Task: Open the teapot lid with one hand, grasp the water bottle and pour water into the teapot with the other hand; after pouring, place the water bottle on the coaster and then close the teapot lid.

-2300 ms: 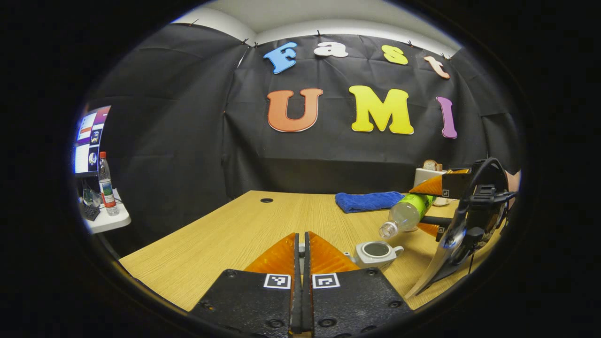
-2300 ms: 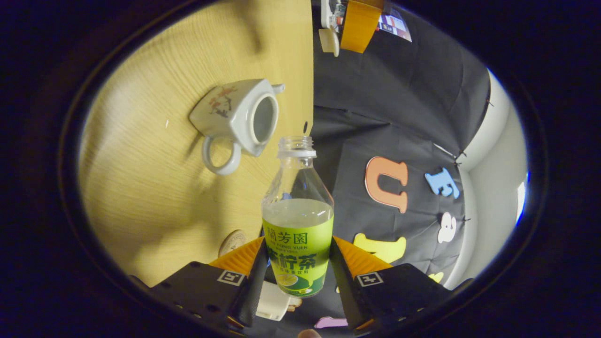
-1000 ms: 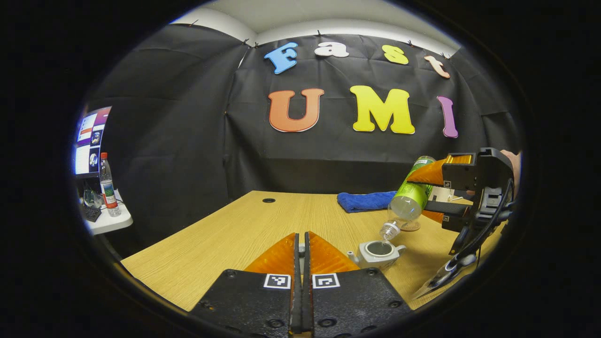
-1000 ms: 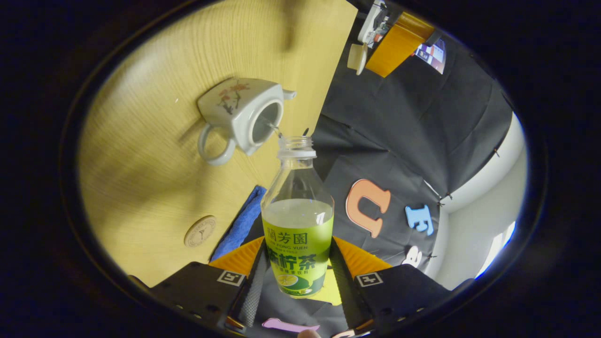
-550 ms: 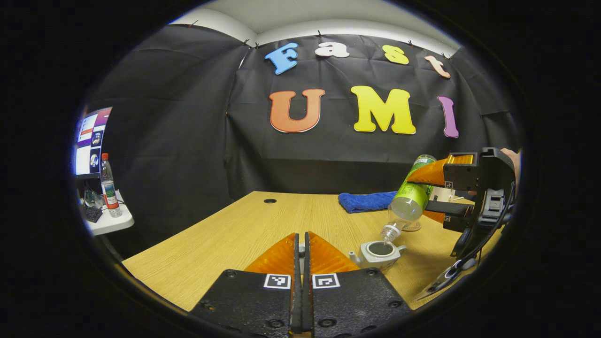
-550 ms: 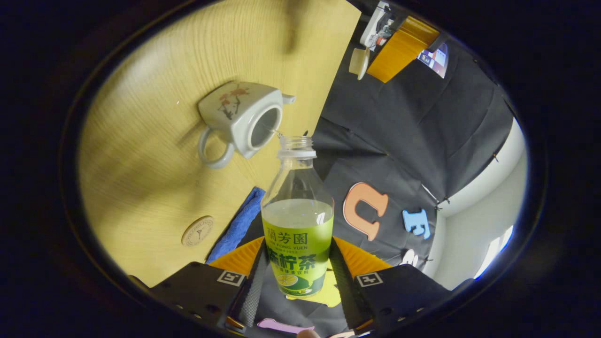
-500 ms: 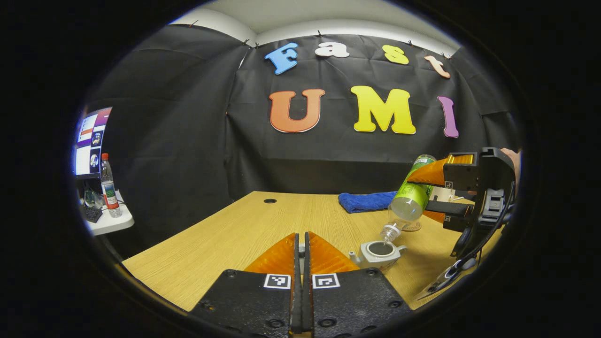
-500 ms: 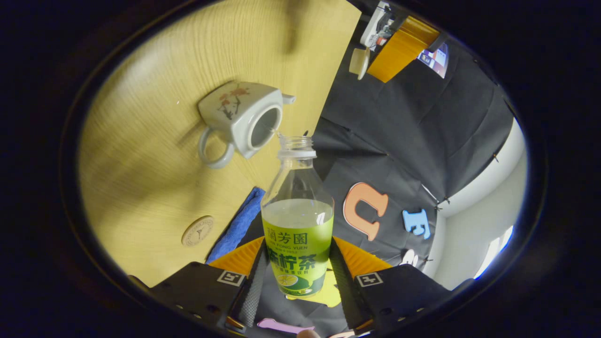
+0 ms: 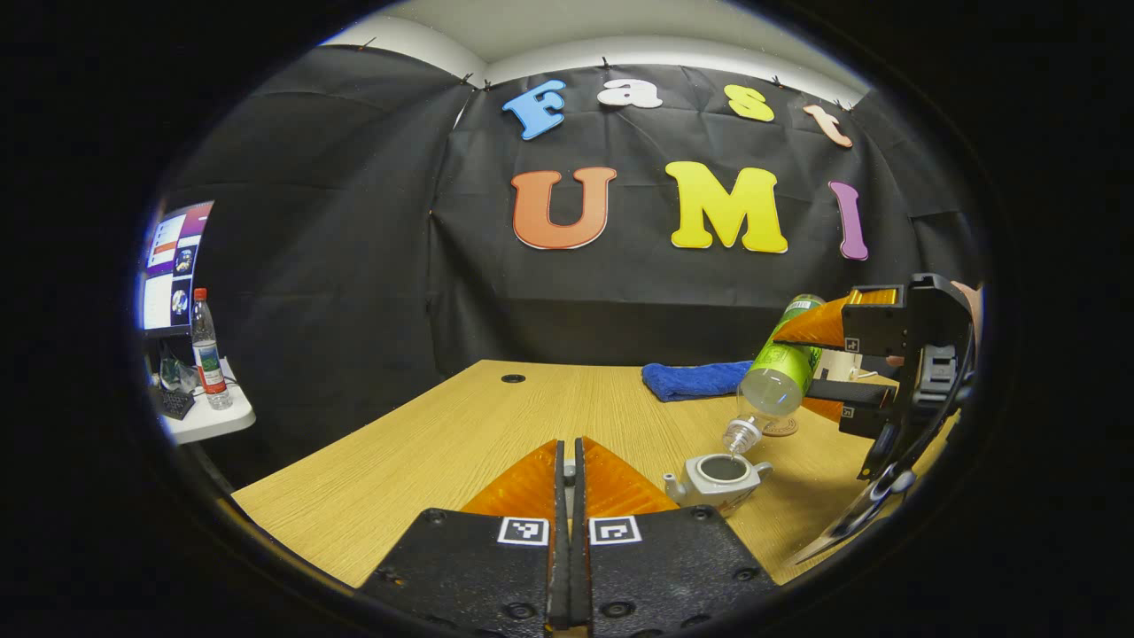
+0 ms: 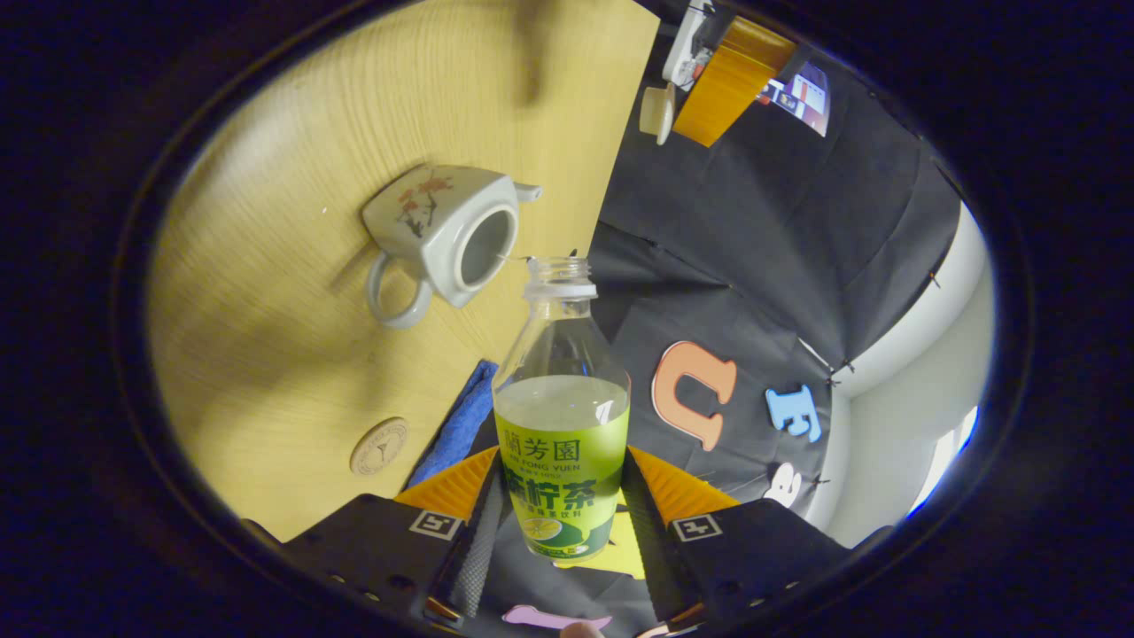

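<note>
My right tool pinches the water bottle by its green label, one finger on each side, and tips it neck down. In the left gripper view the same right tool holds the bottle slanted at the far right, its open mouth just above the teapot. The teapot stands lidless on the surface, handle toward me in the right gripper view. My left tool has its fingers pressed together on the teapot lid, held up off the surface near the left edge. The coaster lies on the surface beside a blue cloth, apart from the teapot.
</note>
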### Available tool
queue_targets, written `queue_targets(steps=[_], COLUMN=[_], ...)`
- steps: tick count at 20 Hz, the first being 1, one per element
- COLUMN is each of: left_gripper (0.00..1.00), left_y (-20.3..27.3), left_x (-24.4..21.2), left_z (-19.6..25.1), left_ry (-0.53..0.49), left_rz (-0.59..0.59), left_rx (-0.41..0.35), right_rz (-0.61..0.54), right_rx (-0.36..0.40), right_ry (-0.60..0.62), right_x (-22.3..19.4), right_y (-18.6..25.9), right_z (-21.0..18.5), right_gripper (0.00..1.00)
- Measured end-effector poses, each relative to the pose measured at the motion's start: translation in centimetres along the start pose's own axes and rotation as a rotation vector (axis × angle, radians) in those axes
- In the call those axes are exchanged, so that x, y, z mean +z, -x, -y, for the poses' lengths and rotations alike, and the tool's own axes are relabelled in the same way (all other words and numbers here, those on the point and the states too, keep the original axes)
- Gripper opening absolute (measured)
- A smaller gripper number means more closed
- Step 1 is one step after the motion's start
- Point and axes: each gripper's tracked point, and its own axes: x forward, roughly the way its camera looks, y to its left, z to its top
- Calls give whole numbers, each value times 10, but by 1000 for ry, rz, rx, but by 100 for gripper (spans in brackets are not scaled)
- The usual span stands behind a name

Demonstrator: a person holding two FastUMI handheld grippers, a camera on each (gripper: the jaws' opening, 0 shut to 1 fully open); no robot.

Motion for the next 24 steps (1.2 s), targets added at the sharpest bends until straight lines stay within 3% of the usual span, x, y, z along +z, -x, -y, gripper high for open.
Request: queue_targets(steps=[4, 9, 11, 15, 19, 21, 24], left_gripper=[3, 3, 3, 3, 3, 3, 3], left_y=[1, 5, 6, 10, 8, 9, 12], left_x=[4, 11, 16, 26, 25, 24, 30], left_z=[-1, 7, 17, 43, 65, 68, 68], left_ry=[-5, -23, -25, -46, -35, -40, -33], left_rz=[9, 15, 22, 33, 24, 21, 32], left_rx=[4, -5, -20, -59, -106, -111, -120], right_rz=[15, 15, 5, -39, -65, -52, -87], right_rx=[68, 75, 84, 137, 78, 62, 133], right_ry=[-192, -514, -707, -1215, -1692, -1838, -1974], right_x=[3, -12, -25, -55, -98, -107, -109], right_y=[1, 10, 15, 17, 5, -8, -38], right_z=[-13, -9, -8, -13, -2, -4, -41], right_gripper=[71, 71, 71, 71, 72, 72, 71])
